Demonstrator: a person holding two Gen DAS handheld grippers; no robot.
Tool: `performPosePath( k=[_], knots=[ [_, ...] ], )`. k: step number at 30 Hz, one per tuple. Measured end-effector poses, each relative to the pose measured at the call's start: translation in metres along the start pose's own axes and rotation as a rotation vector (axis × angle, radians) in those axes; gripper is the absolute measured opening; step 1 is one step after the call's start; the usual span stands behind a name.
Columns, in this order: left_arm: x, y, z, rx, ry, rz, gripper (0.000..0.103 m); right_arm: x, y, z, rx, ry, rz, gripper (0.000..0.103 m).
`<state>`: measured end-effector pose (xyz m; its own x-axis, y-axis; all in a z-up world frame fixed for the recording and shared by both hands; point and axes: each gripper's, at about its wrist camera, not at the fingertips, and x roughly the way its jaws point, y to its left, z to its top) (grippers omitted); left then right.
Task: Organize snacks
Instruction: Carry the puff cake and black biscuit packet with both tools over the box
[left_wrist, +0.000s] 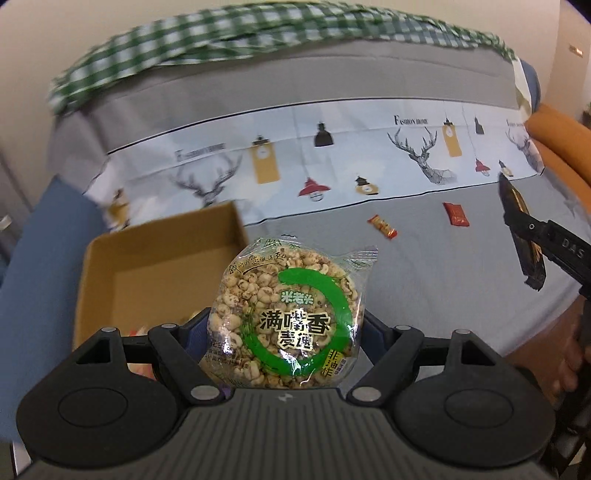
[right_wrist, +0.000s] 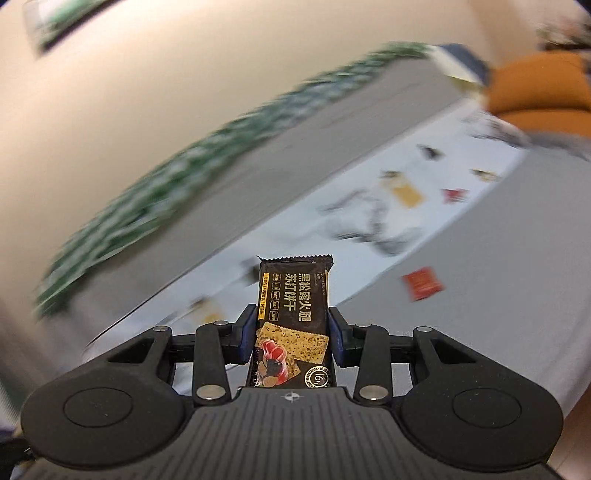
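The bed (left_wrist: 369, 66), under its grey cover with a band of printed deer, takes up most of the room, and much of the cover lies bare for moving about. At its near edge sits an open cardboard box (left_wrist: 155, 258), where I'd guess the snacks are headed. The left claw (left_wrist: 286, 328) is clenched on a round puffed-grain cake (left_wrist: 284, 317), held just right of the box. The right claw (right_wrist: 291, 332) grips a dark cracker packet (right_wrist: 295, 317) upright, well off to the right. Two small snacks lie loose on the cover: a red packet (left_wrist: 456, 214) and an orange candy (left_wrist: 382, 227).
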<state>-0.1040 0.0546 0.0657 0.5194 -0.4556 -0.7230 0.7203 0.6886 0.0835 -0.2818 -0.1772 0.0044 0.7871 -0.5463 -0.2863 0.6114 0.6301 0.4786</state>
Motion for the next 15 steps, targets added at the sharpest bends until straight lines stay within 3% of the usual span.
performPosePath(
  k=[4, 8, 15],
  knots=[
    [-0.034, 0.016, -0.047, -0.002, 0.014, 0.021, 0.084, -0.054, 0.054, -0.021, -0.093, 0.071, 0.128, 0.041],
    [-0.062, 0.032, -0.091, -0.036, 0.011, 0.043, 0.084, -0.098, 0.094, -0.048, -0.101, 0.183, 0.240, 0.041],
    [-0.103, 0.053, -0.141, -0.128, -0.051, 0.067, 0.084, -0.145, 0.131, -0.075, -0.157, 0.255, 0.290, 0.041]
  ],
)
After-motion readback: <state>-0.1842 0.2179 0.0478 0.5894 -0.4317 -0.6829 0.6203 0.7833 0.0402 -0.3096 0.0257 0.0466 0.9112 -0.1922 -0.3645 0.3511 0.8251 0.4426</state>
